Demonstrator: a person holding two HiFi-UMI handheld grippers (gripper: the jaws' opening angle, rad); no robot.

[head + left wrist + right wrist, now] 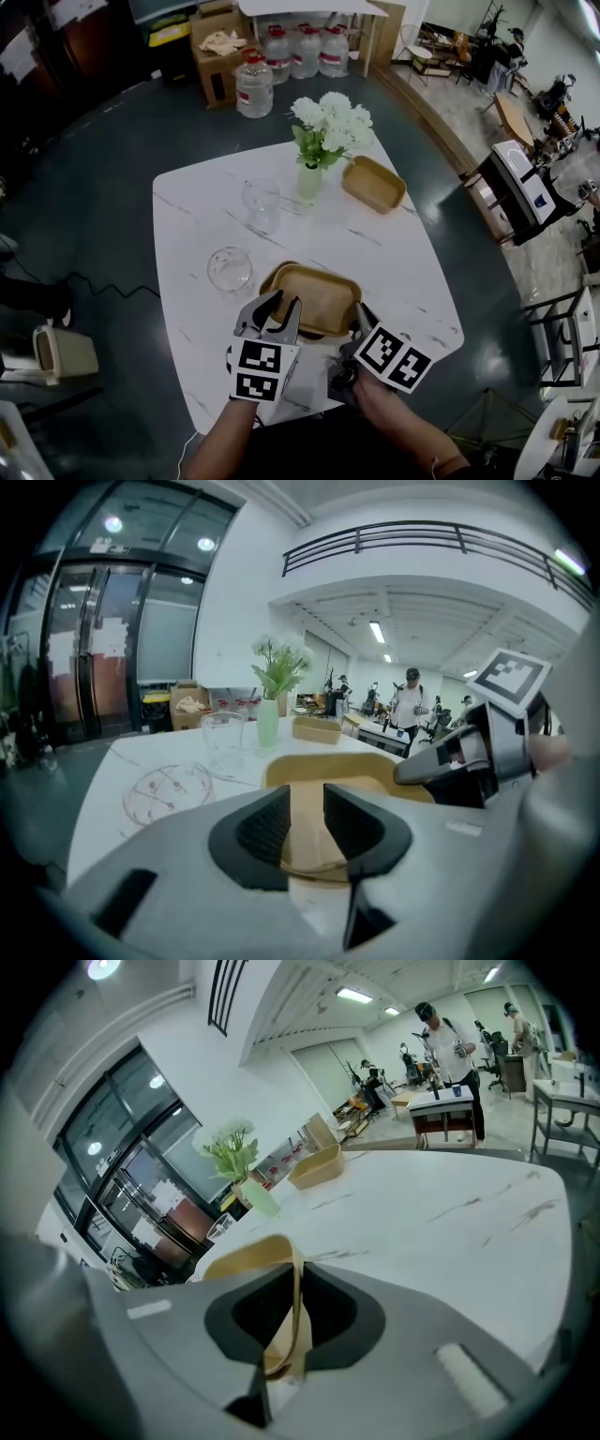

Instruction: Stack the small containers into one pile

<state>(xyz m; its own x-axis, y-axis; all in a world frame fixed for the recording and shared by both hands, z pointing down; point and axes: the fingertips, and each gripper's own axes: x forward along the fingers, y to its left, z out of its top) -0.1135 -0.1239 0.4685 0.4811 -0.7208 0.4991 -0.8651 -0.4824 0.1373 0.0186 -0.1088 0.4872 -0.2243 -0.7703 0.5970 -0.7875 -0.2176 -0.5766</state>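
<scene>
Tan tray (314, 298) at the marble table's (187, 216) near edge, right gripper (361, 321) clamped on its right rim, left gripper (281, 306) jaws apart at its left end, second tray (373, 184) near the far right corner.

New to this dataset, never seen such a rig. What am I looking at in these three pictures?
No robot: a person holds a two-jaw gripper in each hand. The head view is from a camera on the person's head, looking down; the other two cameras ride on the grippers, looking along the jaws. On the white table: a near container, a far container, two glasses, a vase of flowers. The right gripper is shut on the near container's wall; the left gripper is open, holding nothing.
</scene>
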